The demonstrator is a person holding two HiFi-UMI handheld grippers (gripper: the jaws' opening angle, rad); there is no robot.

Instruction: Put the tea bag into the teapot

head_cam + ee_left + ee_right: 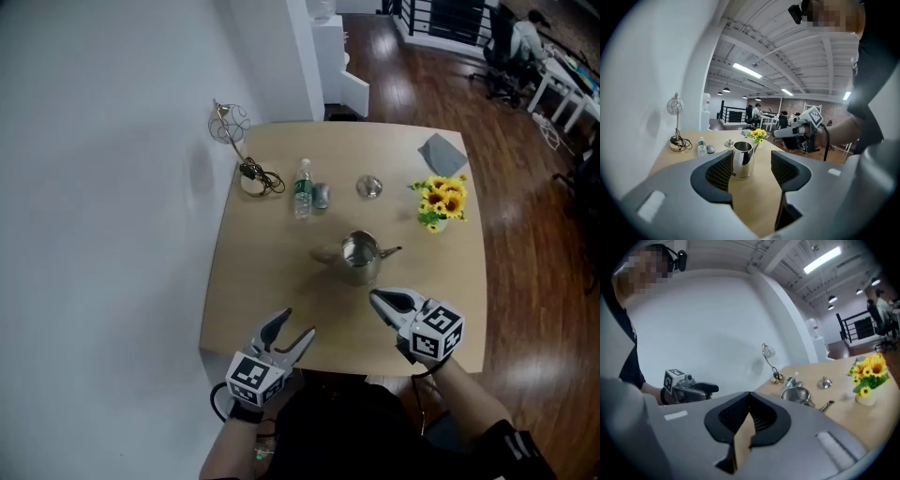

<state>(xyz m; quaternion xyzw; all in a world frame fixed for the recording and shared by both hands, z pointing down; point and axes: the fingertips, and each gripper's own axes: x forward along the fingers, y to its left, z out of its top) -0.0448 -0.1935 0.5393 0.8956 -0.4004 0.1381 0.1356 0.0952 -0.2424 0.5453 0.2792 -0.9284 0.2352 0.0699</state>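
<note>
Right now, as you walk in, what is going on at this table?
A person holds a gripper in each hand at the table's near edge. The left gripper is open and empty; the right gripper is shut, nothing visible in it. The steel teapot stands open mid-table, untouched, with what looks like its lid further back. No tea bag shows in any view.

Bright, even light from ceiling strip lights (pixel 746 71); both gripper views bend strongly at dark, vignetted edges.
</note>
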